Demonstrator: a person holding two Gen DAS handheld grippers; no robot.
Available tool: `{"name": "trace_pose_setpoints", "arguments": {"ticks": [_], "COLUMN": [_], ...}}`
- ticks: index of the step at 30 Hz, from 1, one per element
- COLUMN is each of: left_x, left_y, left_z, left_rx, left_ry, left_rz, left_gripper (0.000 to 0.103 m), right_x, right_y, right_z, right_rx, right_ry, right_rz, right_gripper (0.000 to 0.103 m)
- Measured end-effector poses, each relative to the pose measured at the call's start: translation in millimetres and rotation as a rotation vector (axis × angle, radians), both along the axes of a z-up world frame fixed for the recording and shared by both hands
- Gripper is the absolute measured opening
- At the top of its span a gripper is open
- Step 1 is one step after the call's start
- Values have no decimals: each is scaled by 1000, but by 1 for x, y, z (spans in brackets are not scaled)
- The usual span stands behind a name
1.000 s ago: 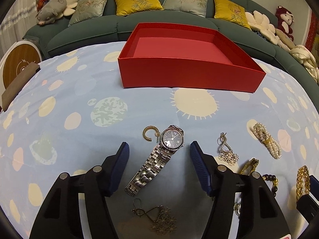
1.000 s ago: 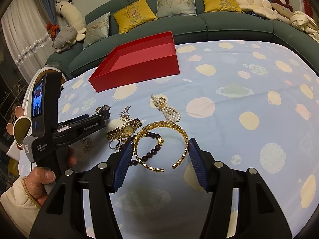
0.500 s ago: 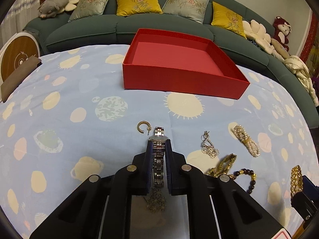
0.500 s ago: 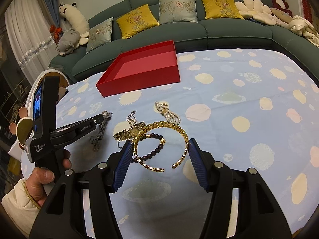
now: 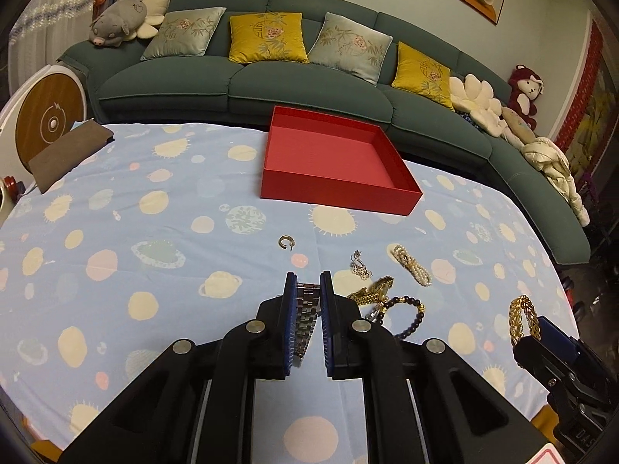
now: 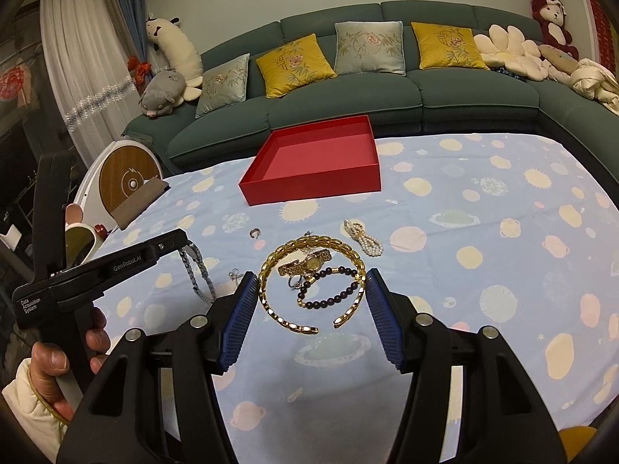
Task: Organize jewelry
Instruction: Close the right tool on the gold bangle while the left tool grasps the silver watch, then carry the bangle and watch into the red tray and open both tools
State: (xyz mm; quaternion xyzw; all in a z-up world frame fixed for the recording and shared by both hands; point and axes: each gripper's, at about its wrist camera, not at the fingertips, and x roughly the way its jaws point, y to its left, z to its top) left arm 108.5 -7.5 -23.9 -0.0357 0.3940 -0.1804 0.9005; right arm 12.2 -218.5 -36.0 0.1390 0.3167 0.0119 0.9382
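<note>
Lifted off the cloth since a second ago, the silver watch (image 5: 305, 313) now hangs pinched in the left claw (image 5: 308, 294), whose blue pads were wide apart around it then and are now nearly closed on its metal band; from the right wrist view the band (image 6: 195, 270) dangles below that claw's tip, clear of the desk.

Largest first, with the red box (image 5: 336, 189) as the landmark. Behind the box runs a green sofa (image 5: 294, 89) with yellow and grey cushions. The box sits open and empty on the desk (image 5: 116, 232), which wears a pale blue cloth with planet prints. Nearer the cameras than the box, the right claw (image 6: 311, 301) stands about half open with a gold bangle (image 6: 309, 255) between its pads, its sides against them and held up clear of the cloth. Below that, still lying on the cloth in front of the box, are a dark bead bracelet (image 6: 329, 290), a gold watch (image 6: 305, 263) and a pearl bracelet (image 6: 363, 237), the pearls closest to the box's right corner. A silver earring (image 5: 359, 266) lies just left of the pearls, and a small gold hoop (image 5: 285, 241) lies alone in front of the box's left half. A second silver earring (image 6: 234, 274) rests beside the right claw's left pad.
</note>
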Motion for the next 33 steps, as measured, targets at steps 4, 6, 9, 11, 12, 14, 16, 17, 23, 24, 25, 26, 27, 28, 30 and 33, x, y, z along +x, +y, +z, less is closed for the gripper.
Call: {"name": "trace_pose_setpoints", "arguments": {"ticks": [4, 6, 9, 11, 12, 14, 16, 17, 23, 24, 25, 26, 27, 28, 30, 33], "left_x": [-12, -14, -10, -2, 4, 18, 38, 49, 131, 144, 159, 172, 186, 200, 224, 252], "left_y": [6, 8, 7, 4, 3, -3, -9, -12, -32, -35, -39, -43, -47, -51, -58, -70], "left_z": [23, 36, 57, 69, 75, 86, 95, 98, 98, 95, 90, 85, 80, 74, 63, 46], "left_rx": [-11, -13, -20, -25, -29, -32, -41, -40, -22, -18, -9, 0, 10, 16, 25, 48], "left_ry": [-33, -56, -89, -106, -116, -130, -140, -147, -160, -152, -149, -144, -134, -122, -102, -90], "left_rz": [-8, -14, -29, -43, -51, -59, -63, -61, -31, -32, -27, -25, -27, -22, -24, -30], "left_gripper": [9, 9, 9, 9, 9, 9, 9, 9, 9, 9, 9, 9, 9, 9, 9, 9], "right_x": [-3, 0, 12, 26, 35, 56, 81, 95, 190, 205, 221, 237, 252, 267, 294, 330], "right_y": [8, 10, 8, 5, 2, -4, -11, -15, -33, -36, -39, -42, -46, -49, -56, -65], "right_z": [13, 20, 32, 40, 45, 56, 65, 69, 68, 65, 61, 56, 50, 44, 33, 16], "right_rx": [-16, -17, 8, 24, 34, 45, 44, 43, 19, 21, 22, 21, 25, 34, 43, 55], "right_ry": [-18, -27, -38, -46, -53, -64, -72, -75, -51, -44, -32, -19, -6, 9, 38, 76], "right_rz": [25, 40, 67, 80, 87, 96, 97, 97, 80, 75, 71, 62, 55, 51, 32, 12], "right_gripper": [56, 56, 56, 56, 56, 56, 56, 56, 56, 56, 56, 56, 56, 56, 56, 56]}}
